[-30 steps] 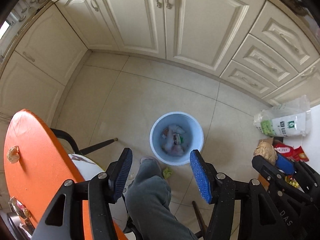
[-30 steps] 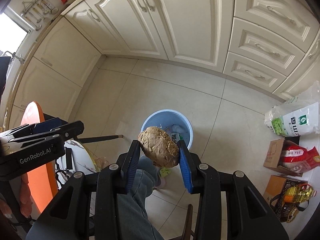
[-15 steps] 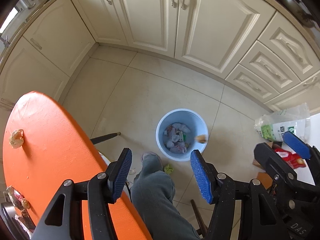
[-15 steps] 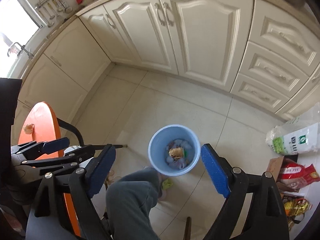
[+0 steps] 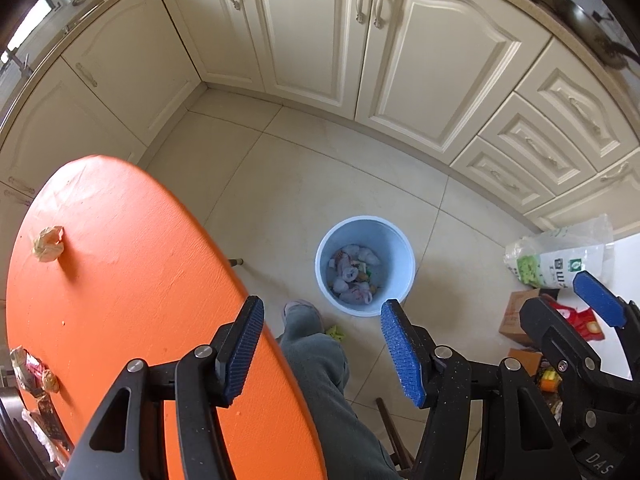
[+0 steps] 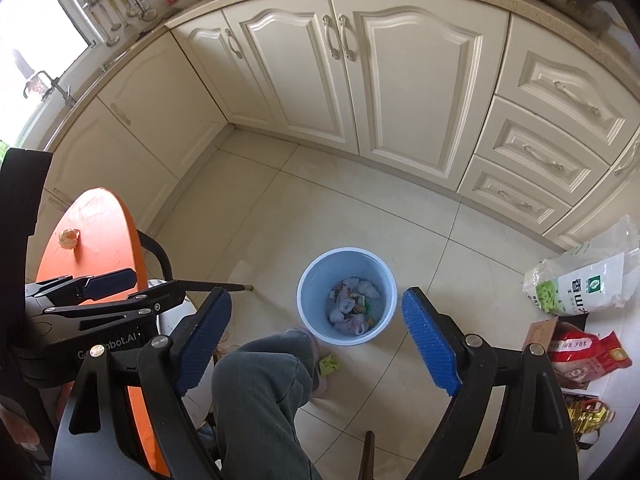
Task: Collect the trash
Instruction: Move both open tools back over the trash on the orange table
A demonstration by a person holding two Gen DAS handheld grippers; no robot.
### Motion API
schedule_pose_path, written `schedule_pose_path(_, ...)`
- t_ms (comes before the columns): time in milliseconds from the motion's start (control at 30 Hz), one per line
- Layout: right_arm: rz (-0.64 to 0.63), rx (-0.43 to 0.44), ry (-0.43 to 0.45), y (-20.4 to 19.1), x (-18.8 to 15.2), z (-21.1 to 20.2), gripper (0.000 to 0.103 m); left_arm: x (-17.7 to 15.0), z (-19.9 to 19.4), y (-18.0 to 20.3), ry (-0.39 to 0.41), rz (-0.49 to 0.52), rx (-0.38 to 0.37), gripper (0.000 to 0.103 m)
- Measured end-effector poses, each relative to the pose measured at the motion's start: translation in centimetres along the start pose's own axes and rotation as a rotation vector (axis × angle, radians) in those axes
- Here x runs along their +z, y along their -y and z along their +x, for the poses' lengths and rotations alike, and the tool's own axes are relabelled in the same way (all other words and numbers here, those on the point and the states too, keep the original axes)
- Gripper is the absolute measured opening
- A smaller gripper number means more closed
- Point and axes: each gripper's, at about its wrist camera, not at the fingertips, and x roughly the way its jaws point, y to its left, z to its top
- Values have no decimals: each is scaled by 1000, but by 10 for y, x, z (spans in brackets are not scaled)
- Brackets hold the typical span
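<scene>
A light blue bin (image 5: 366,232) stands on the tiled floor and holds crumpled paper and wrappers; the right wrist view shows this bin (image 6: 346,254) too. My left gripper (image 5: 323,320) hangs open and empty above the orange table's edge (image 5: 224,248), high over the floor. My right gripper (image 6: 316,308) is wide open and empty, high above the bin. A crumpled wrapper (image 5: 48,243) lies on the orange table, seen also as a small wrapper (image 6: 69,237) in the right view. More wrappers (image 5: 32,368) sit at the table's near left edge. A yellow-green scrap (image 6: 329,362) lies on the floor by the person's foot.
Cream cabinets (image 6: 400,80) line the far side. A person's grey trouser leg (image 5: 320,360) and slipper are below the grippers. A white rice bag (image 6: 580,284), a red bag (image 6: 584,350), a cardboard box and an oil bottle (image 6: 588,416) crowd the right floor. A chair (image 6: 160,252) stands by the table.
My right gripper opened and the brown crumpled lump it held dropped into the bin. Both grippers rose, and the left one shifted over the orange table.
</scene>
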Motion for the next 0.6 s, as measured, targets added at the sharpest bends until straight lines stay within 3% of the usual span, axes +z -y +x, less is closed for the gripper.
schedule_pose_path(267,-30,9,45,-19,-19,-34,89,-59,-59,-26,74,-28,-16,58)
schedule_pose_path(500,-88,57,103,-60,-44,-70,94,-138,-113,-68,175,-107,-24,68)
schedule_pose_path(600,-136,70,129,-84,-55,-84,98,-176,-135,-88,211,-155,11,72)
